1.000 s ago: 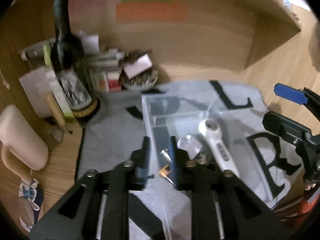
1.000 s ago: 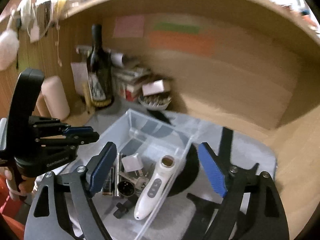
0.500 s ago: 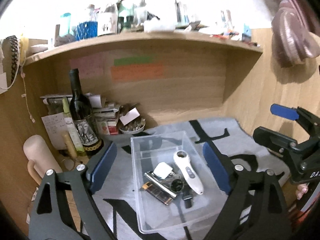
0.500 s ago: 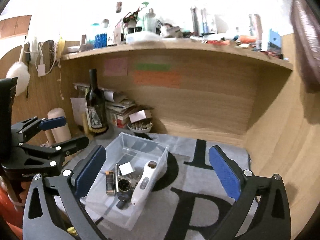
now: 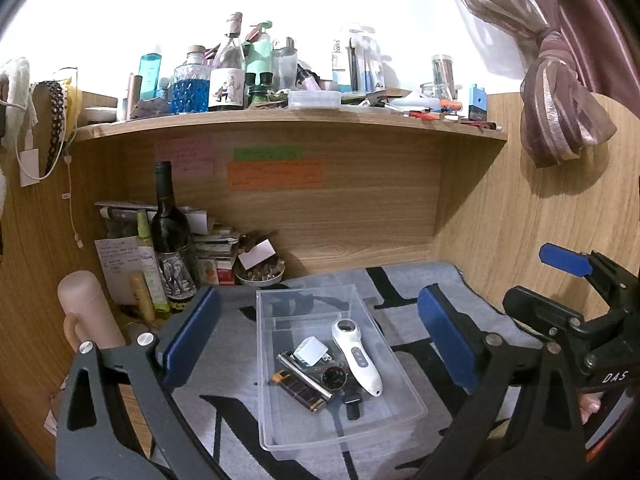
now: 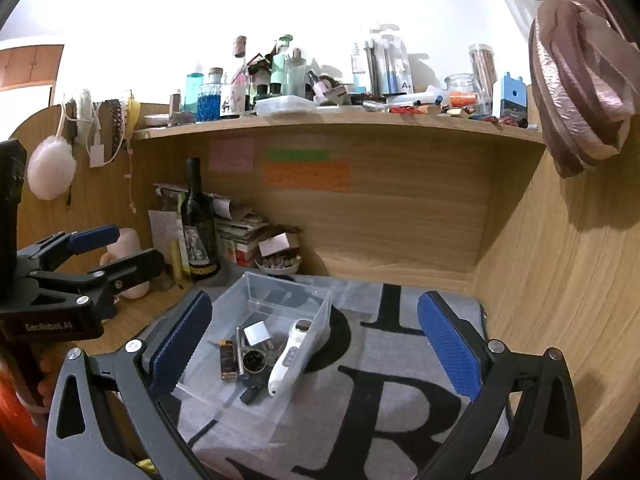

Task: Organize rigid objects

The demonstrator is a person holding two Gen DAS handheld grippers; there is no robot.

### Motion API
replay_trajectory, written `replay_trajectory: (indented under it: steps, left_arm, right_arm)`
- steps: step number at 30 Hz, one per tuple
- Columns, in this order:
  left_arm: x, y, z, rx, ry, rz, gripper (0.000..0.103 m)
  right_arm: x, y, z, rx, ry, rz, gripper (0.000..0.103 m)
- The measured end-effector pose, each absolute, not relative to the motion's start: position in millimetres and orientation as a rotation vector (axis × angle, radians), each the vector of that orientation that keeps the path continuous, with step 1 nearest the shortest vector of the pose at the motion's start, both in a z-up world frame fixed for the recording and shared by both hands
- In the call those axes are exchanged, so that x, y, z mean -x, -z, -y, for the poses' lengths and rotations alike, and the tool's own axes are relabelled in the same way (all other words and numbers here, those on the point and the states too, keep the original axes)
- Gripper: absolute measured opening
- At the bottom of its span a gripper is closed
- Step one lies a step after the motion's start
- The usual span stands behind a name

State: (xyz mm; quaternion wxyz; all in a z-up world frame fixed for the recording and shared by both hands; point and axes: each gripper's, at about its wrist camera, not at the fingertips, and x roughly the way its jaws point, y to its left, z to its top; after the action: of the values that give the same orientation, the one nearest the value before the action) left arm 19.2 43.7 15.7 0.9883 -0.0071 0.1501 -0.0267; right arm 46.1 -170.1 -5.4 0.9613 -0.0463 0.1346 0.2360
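Note:
A clear plastic bin [image 5: 404,408] sits on a grey mat with black letters [image 6: 384,412]. In it lie a white handheld device [image 5: 357,358], a white adapter [image 5: 310,351], a silver lighter [image 5: 304,376], a dark lighter [image 5: 298,391] and a round black watch [image 5: 334,378]. The bin also shows in the right wrist view [image 6: 320,314]. My left gripper [image 5: 320,344] is open and empty, well above and in front of the bin. My right gripper [image 6: 316,340] is open and empty, above the mat to the bin's right.
A wine bottle [image 5: 168,236], stacked boxes and papers [image 5: 216,252], a small bowl [image 5: 260,276] and a pink cylinder [image 5: 86,312] crowd the back left corner. A cluttered shelf [image 5: 288,118] hangs overhead. A wooden wall [image 6: 560,280] closes the right side.
Both grippers have pulled up and back from the bin. My left gripper, nearly shut low inside the bin a second ago, is now wide open and empty.

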Motion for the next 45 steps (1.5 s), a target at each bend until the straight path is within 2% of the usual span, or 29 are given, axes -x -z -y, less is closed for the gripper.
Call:
replay_trajectory:
  steps: [45]
  left_arm:
    - [-26.8,-11.1,-45.9,0.031,0.062,-0.314,0.101]
  right_arm:
    - [-46.4,4.9,165.0,0.09,-0.478,-0.273,0.103]
